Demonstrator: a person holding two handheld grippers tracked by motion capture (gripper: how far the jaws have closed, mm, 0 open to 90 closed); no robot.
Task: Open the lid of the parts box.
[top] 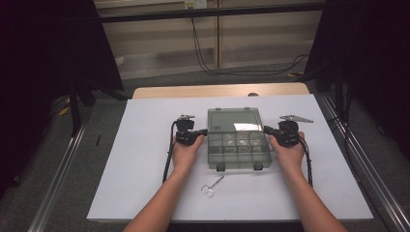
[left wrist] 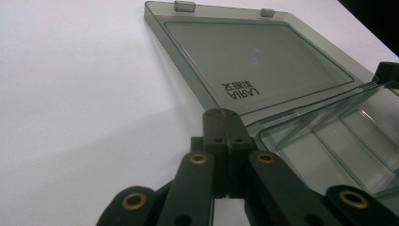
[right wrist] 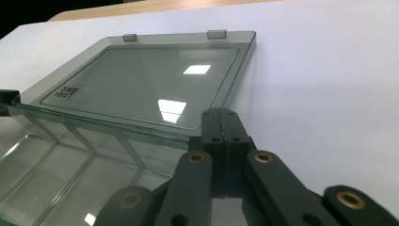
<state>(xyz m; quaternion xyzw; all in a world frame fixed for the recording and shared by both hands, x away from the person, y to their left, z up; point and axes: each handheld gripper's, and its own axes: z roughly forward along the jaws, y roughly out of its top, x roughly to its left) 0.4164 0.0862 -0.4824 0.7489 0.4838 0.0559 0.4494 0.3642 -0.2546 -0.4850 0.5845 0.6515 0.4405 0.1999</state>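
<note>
At the left of the high view, the left claw (top: 204, 131) lies level in the person's left hand (top: 186, 150), pointing inward at the left edge of the smoke-grey transparent plastic compartment box (top: 237, 147). Its two black jaws are pressed flat together with nothing between them, which the left gripper view shows plainly: the left claw (left wrist: 224, 113) ends right at the box's hinge line, where the lid meets the tray, touching or all but touching the plastic.

The box sits in the middle of the white sheet-covered tabletop (top: 140, 159), lying open. Its flat lid (top: 233, 119) is folded back on the far side, and the divided tray lies nearer the person, with two clasps on its near edge. In the left gripper view the lid (left wrist: 254, 66) bears small dark lettering.

Just in front of the box, nearer the person, small silver metal scissors (top: 211, 187) lie on the sheet, apart from both hands.

At the right, the right claw (top: 267, 129), held in the right hand (top: 288, 152), points inward at the box's right edge. In the right gripper view the right claw (right wrist: 222, 112) has its jaws together and empty, its tip by the hinge line beside the lid (right wrist: 155, 84).
</note>
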